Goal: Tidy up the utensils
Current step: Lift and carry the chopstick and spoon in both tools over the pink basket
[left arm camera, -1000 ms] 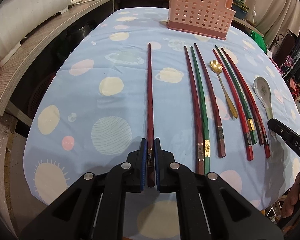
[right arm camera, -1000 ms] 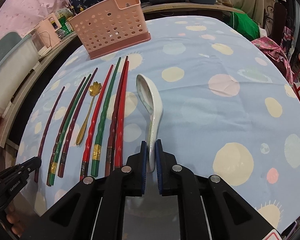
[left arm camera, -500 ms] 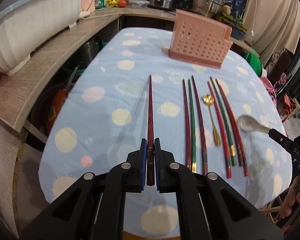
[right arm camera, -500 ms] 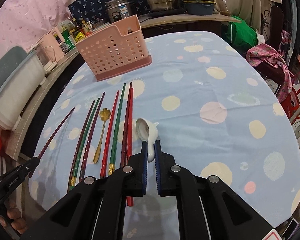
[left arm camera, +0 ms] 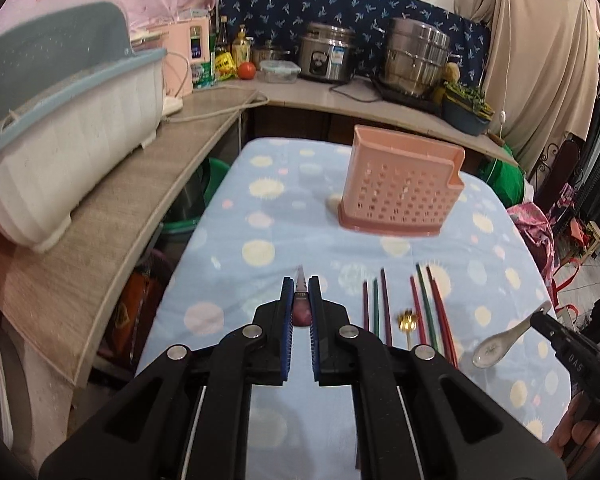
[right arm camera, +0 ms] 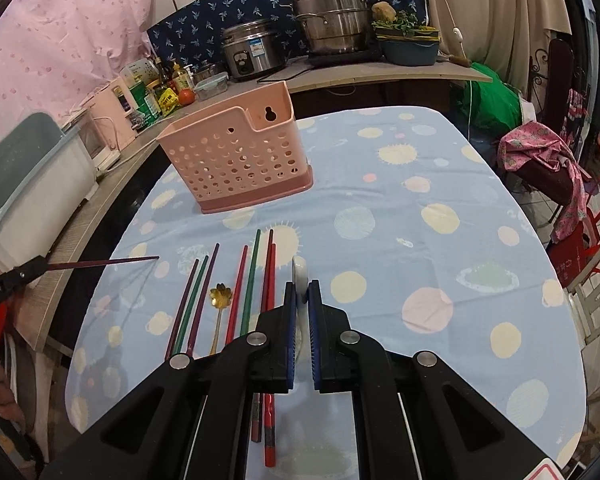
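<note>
With the pink caddy (right arm camera: pixel 236 164) at frame centre seemingly unfilled, the left gripper (left arm camera: pixel 301 316) clamps one dark-red chopstick (right arm camera: pixel 104 262) aloft, the right gripper (right arm camera: pixel 299 312) pinches the white spoon (left arm camera: pixel 500 340), while six chopsticks (right arm camera: pixel 256 276) and a gold spoon (right arm camera: pixel 219 300) remain below.

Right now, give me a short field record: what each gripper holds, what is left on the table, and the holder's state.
left gripper: shut on dark red chopstick, lifted off the table
right gripper: shut on white ceramic spoon, lifted
left on tablecloth: six chopsticks in red, green and dark red, plus gold spoon
pink utensil holder: upright at far end of table, nothing visible inside
</note>
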`<control>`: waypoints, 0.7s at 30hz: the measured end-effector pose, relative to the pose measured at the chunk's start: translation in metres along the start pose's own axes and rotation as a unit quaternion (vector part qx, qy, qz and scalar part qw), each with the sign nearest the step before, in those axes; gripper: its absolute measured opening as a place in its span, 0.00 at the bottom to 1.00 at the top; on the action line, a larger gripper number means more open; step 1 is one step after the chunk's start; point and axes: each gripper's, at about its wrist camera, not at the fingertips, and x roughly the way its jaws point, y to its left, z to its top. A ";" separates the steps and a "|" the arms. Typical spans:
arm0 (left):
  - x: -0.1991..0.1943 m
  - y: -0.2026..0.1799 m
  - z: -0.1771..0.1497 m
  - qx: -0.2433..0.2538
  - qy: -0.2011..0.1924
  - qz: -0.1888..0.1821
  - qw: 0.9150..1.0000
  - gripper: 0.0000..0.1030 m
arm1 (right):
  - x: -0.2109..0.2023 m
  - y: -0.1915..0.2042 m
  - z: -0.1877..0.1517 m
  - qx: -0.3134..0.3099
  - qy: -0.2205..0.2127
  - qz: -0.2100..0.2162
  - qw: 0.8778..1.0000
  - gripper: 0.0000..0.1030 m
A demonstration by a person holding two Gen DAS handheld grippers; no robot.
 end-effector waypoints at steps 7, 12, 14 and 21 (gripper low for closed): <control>-0.004 -0.003 0.055 0.009 -0.042 0.005 0.999 0.07 | 0.002 0.006 0.036 -0.004 -0.026 0.014 1.000 0.07; -0.009 -0.008 0.095 0.011 -0.063 -0.006 0.998 0.07 | 0.005 0.011 0.065 -0.005 -0.042 0.027 0.999 0.07; -0.013 -0.012 0.111 0.010 -0.074 -0.014 0.997 0.07 | 0.006 0.012 0.078 -0.006 -0.051 0.029 0.998 0.07; -0.026 -0.029 0.171 0.002 -0.125 -0.047 0.991 0.07 | 0.021 0.012 0.136 0.001 -0.082 0.035 0.996 0.07</control>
